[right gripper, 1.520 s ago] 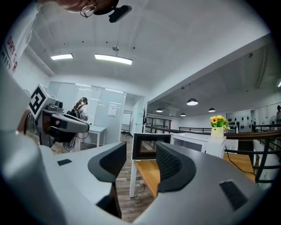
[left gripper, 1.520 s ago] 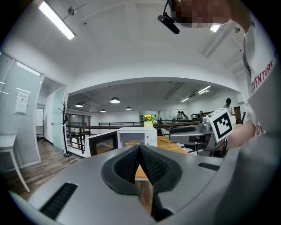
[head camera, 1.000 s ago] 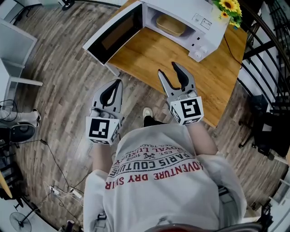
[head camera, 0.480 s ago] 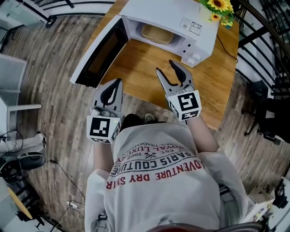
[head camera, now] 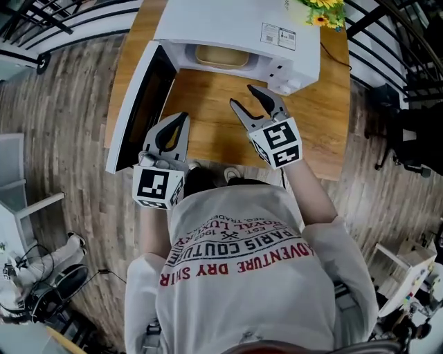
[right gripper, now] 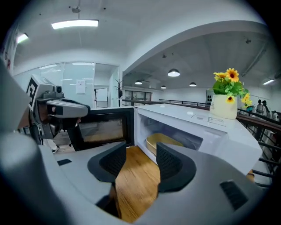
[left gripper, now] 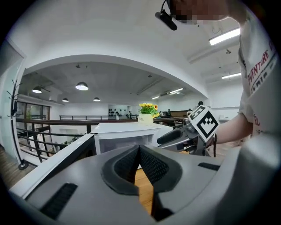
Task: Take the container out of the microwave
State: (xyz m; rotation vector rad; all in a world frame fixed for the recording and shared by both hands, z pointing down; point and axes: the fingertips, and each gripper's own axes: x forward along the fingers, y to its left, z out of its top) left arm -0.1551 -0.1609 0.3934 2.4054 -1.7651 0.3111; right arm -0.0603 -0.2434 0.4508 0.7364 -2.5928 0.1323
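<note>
A tan shallow container (head camera: 221, 57) (right gripper: 163, 143) lies inside the white microwave (head camera: 235, 31) (right gripper: 197, 127), whose door (head camera: 137, 104) (right gripper: 102, 128) hangs wide open to the left. My right gripper (head camera: 243, 97) (right gripper: 141, 154) hovers over the wooden table (head camera: 208, 104) in front of the cavity, open and empty, pointing at the container from a short way off. My left gripper (head camera: 181, 119) (left gripper: 139, 147) is at the table's near edge beside the door, its pads closed on each other with nothing between them.
A white vase of yellow flowers (head camera: 315, 10) (right gripper: 228, 99) stands on the microwave's top. The control knobs (head camera: 280, 76) are on its right front. Black railings (head camera: 387, 41) run behind the table. Wooden floor (head camera: 62, 159) lies to the left.
The person has stepped closer to the table, and the view has swung so the microwave now faces me. Both grippers moved forward toward the open microwave; neither one's jaws changed.
</note>
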